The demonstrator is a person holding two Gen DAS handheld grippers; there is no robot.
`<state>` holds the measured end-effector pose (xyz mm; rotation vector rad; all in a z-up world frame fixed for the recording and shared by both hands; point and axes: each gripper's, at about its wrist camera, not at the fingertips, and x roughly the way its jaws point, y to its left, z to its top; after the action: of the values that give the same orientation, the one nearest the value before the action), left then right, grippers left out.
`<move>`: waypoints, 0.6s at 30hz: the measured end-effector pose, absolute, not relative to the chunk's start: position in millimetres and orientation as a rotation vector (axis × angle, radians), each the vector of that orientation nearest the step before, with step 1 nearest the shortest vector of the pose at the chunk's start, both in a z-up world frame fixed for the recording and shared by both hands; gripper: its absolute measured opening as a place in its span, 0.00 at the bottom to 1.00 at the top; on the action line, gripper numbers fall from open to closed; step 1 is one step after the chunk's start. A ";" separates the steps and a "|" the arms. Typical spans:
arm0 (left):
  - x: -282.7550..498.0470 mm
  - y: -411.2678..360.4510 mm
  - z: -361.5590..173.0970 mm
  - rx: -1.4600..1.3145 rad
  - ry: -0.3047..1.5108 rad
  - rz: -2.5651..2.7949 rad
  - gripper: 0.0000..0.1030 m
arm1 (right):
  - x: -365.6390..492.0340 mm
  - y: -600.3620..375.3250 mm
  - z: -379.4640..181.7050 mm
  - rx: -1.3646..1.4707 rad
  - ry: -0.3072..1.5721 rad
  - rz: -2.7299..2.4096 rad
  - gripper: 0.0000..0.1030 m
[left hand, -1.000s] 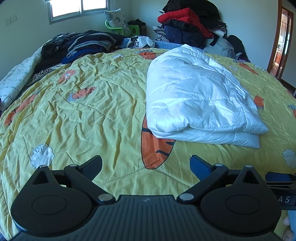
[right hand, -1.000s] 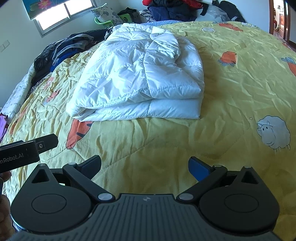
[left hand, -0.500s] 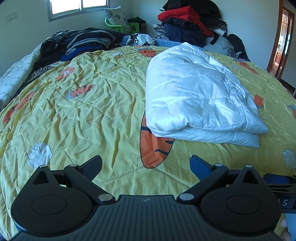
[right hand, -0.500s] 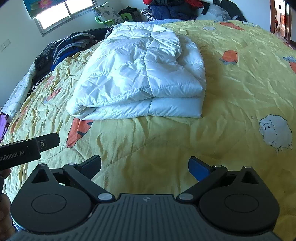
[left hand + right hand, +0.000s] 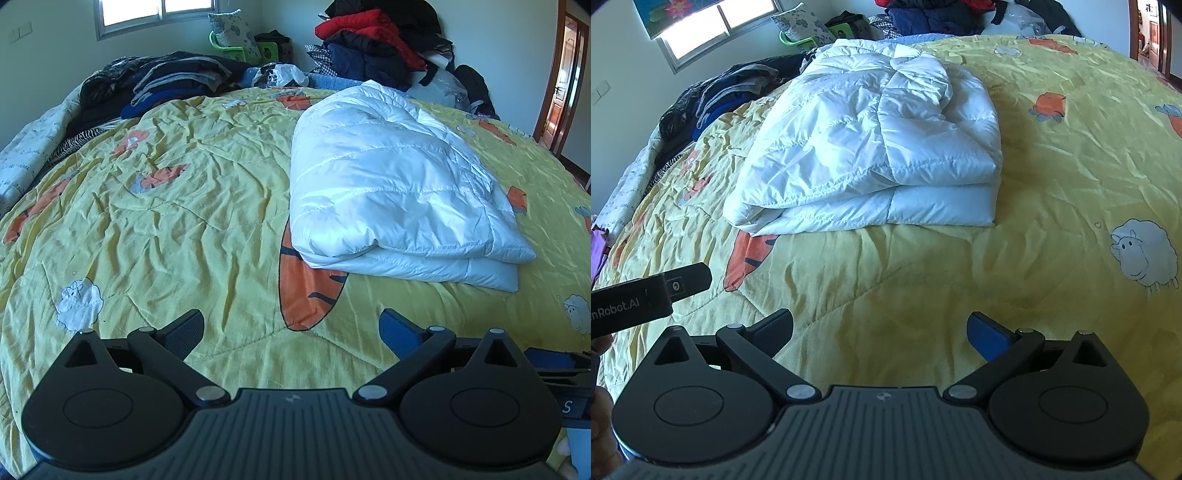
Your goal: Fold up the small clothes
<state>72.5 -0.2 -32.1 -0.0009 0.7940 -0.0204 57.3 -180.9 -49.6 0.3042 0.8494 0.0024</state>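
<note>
From where I hold them, both tongs hang empty over the yellow quilt [image 5: 177, 206] of the bed, fingers spread wide, touching nothing. The one white puffer jacket [image 5: 391, 192] lies folded into a thick bundle ahead of me. Through the left tongs [image 5: 291, 328] it sits ahead and off to the right; through the right tongs [image 5: 879, 326] it sits almost straight ahead, a little left, so I judge the right tongs the nearer and better lined up. The jacket's [image 5: 871, 147] long axis runs away from me toward the head of the bed, with its stacked open edges facing the tongs. Count: one jacket on the quilt, two tongs, and two heaps of other clothes at the far side, a dark pile [image 5: 162, 81] and a red-topped stack [image 5: 373, 37].
</note>
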 end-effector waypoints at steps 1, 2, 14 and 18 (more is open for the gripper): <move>72.6 0.0 -32.3 -0.001 0.795 -0.020 0.99 | 57.1 -180.8 -49.9 0.305 0.850 0.003 0.99; 72.7 0.3 -32.3 -0.002 0.797 -0.021 0.99 | 57.0 -180.9 -50.2 0.306 0.851 0.002 0.99; 73.5 -1.7 -33.8 -0.005 0.815 -0.036 0.99 | 56.4 -181.6 -52.0 0.311 0.859 0.006 0.99; 73.7 -1.8 -34.2 -0.009 0.823 -0.043 0.99 | 56.2 -181.9 -52.2 0.314 0.859 0.007 0.99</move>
<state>73.7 -1.8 -34.2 -0.0091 0.8235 -0.0426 56.2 -181.9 -52.2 0.3143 0.8592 0.0065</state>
